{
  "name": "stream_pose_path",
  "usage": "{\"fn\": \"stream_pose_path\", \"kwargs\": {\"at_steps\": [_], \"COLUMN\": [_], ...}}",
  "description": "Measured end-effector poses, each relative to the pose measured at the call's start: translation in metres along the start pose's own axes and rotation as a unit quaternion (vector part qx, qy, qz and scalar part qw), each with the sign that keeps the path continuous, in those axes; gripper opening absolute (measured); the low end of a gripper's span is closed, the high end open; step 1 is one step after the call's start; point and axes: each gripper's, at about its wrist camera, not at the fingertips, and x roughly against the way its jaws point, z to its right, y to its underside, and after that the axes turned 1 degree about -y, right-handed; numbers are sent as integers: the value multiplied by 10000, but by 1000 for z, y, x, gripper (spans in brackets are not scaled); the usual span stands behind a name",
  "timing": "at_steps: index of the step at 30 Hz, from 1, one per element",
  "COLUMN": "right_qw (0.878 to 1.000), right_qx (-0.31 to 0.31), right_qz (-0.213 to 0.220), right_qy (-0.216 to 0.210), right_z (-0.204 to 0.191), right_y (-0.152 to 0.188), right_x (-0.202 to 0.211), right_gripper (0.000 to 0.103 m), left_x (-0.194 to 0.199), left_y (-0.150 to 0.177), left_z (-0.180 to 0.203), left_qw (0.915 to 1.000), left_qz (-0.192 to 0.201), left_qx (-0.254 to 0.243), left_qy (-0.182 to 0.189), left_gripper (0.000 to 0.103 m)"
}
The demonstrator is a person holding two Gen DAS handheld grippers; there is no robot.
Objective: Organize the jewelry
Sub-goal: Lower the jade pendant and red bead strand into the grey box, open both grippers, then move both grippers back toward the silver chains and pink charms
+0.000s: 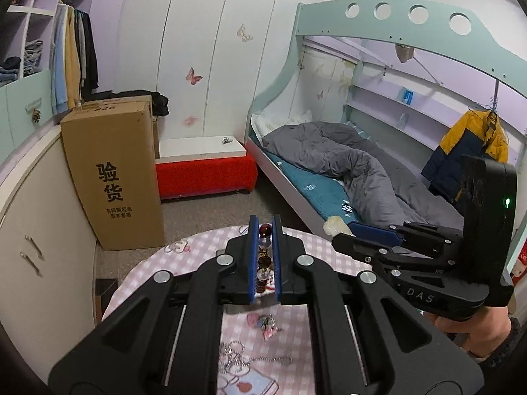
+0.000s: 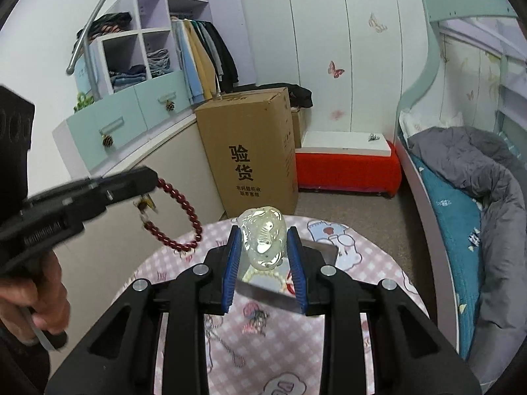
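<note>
My left gripper (image 1: 265, 222) is shut on a dark red bead bracelet (image 1: 264, 256) and holds it above the pink checked table (image 1: 197, 256). In the right wrist view the left gripper (image 2: 150, 177) is at the left with the bracelet (image 2: 184, 217) hanging from it as a loop. My right gripper (image 2: 263, 233) is shut on a pale jade-like pendant (image 2: 263, 237) with a cream bead string below it. In the left wrist view the right gripper (image 1: 342, 230) holds the pendant (image 1: 336, 225) at the right. A silver chain (image 1: 237, 358) and a small charm (image 1: 266, 324) lie on the table.
A shiny flat tray (image 2: 322, 250) lies on the table under my right gripper. A tall cardboard box (image 1: 112, 174) stands on the floor beyond the table, with a red bench (image 1: 204, 174) and a bunk bed (image 1: 346, 164) behind. White cabinets (image 1: 33, 237) are at the left.
</note>
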Motion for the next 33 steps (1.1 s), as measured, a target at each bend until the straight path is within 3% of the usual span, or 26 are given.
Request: {"fn": "stream_pose_path", "kwargs": {"at_steps": [9,19,20,21,22,23,24,25,29,33], "right_qw": [9985,9931,9925,9917,9912,9906,9904,9902,9888,9878], "right_qx": [-346,-727,-794,-876,-939,-1024,-1086,-1163,-1235,-1349], "right_qz": [-415,-917,-925,-937,-932,-890,-838,-746,-622,-413], "right_qy": [68,-10,-8,7,39,179,187,183,561,665], "right_z": [29,50,52,54,56,60,62,65,67,68], "right_y": [-9,2,4,4,5,6,7,8,6,5], "right_x": [-49,-98,-100,-102,-102,-100,-98,-93,-80,-61], "right_gripper": [26,27,27,41,63,71,91,96,96,96], "left_x": [-59,-116,-120,-123,-125,-119,-115,-106,-86,-58], "left_y": [-10,5,7,7,8,8,6,6,6,8], "left_z": [-6,-13,-14,-14,-16,-19,-23,-25,-26,-25], "left_qw": [9988,9933,9917,9905,9892,9899,9913,9926,9919,9920], "left_qz": [-452,-1112,-1225,-1292,-1348,-1211,-1043,-836,-634,-361], "left_qx": [177,304,274,260,279,360,389,377,250,234], "left_qy": [7,-123,-281,-386,-507,-645,-696,-795,-1074,-1187], "left_gripper": [8,10,14,32,67,86,91,93,93,93]}}
